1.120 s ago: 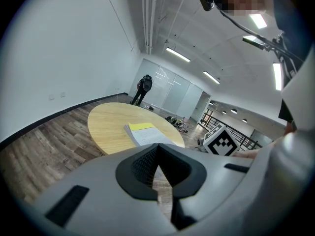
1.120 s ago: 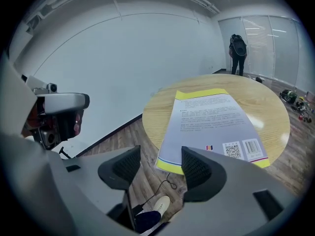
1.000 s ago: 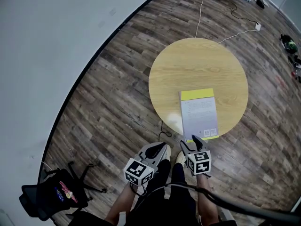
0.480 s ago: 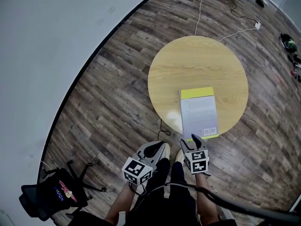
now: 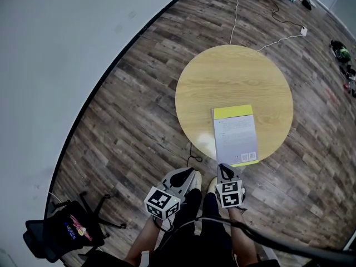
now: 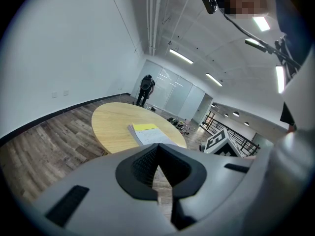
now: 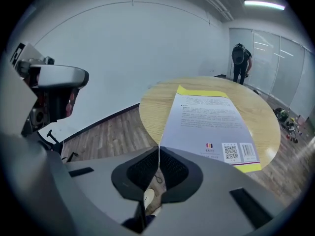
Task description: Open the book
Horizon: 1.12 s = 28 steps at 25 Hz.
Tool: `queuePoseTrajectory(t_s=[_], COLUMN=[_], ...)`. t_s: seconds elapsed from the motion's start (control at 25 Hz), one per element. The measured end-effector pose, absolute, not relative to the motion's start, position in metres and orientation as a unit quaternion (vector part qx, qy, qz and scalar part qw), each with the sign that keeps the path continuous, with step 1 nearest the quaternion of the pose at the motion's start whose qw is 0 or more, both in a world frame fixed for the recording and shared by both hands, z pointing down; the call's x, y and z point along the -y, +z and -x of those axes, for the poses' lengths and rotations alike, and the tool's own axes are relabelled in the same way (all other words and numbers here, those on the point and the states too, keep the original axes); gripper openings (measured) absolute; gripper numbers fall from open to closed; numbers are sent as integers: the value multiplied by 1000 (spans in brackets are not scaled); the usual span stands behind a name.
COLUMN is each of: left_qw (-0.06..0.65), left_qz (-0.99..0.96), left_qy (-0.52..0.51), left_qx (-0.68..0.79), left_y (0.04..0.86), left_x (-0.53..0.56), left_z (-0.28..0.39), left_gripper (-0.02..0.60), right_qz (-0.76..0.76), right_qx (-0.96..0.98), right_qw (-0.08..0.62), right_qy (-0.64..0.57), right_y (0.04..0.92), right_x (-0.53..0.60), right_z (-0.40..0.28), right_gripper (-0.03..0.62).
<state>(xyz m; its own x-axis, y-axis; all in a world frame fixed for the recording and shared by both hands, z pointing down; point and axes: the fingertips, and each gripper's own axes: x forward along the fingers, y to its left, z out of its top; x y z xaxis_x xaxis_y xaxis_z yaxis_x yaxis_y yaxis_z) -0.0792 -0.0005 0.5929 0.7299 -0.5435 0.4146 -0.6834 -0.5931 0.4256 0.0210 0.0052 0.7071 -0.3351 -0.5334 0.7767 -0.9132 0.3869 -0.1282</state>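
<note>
A closed book (image 5: pixel 235 135) lies flat on the round wooden table (image 5: pixel 233 77), near its front edge. Its pale cover with a yellow band and a barcode faces up. My right gripper (image 5: pixel 224 168) is shut and empty, its tip just short of the book's near left corner. In the right gripper view the book (image 7: pixel 209 122) fills the area just beyond the closed right gripper (image 7: pixel 158 154). My left gripper (image 5: pixel 177 178) hangs shut and empty over the floor, left of the right one. The left gripper view shows the book (image 6: pixel 150 134) further off on the table (image 6: pixel 113 124).
A black chair with a bag (image 5: pixel 61 232) stands on the wood floor at lower left. A white cable (image 5: pixel 267 40) runs across the floor behind the table. A person (image 7: pixel 240 60) stands far off by the glass wall. A curved white wall (image 5: pixel 67 49) runs along the left.
The right gripper's jaws have gone from wide open to shut, with nothing between them, and the gripper has rolled slightly. The left gripper and the book have not moved.
</note>
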Motion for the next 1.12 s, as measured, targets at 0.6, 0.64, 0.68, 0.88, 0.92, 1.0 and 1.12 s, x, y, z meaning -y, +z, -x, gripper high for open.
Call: queuePoseTrajectory(t_s=[0.6,0.64,0.68,0.88,0.92,1.0,1.12], left_qw=[292,293,292,279,276,267,251], left_qz=[-884,-884,-884,-888,-889,-893,-899], left_qy=[126,127,128,123,121,118,111], left_qx=[343,342,342,344,344,343,342], left_y=[599,599,599,586,581,569,548], left_x=[-5,-6,-6,3,5,8,14], left_z=[82,82,82,79,78,74,68], left_gripper=[-5,-5,-5,-5,-5,-5,-5], right_qz=[-474,-473,-472,-476,-478,-481,-491], right_qx=[764,765,765,767,767,766,764], right_qw=[315,313,311,307,306,306,299], right_qy=[305,306,308,303,300,296,292], right_y=[711,710,708,692,687,674,652], right_x=[-4,-4,-4,1,1,0,1], right_z=[-23,-23,-23,-28,-29,-33,-42], right_gripper=[11,11,9,9,9,9,9])
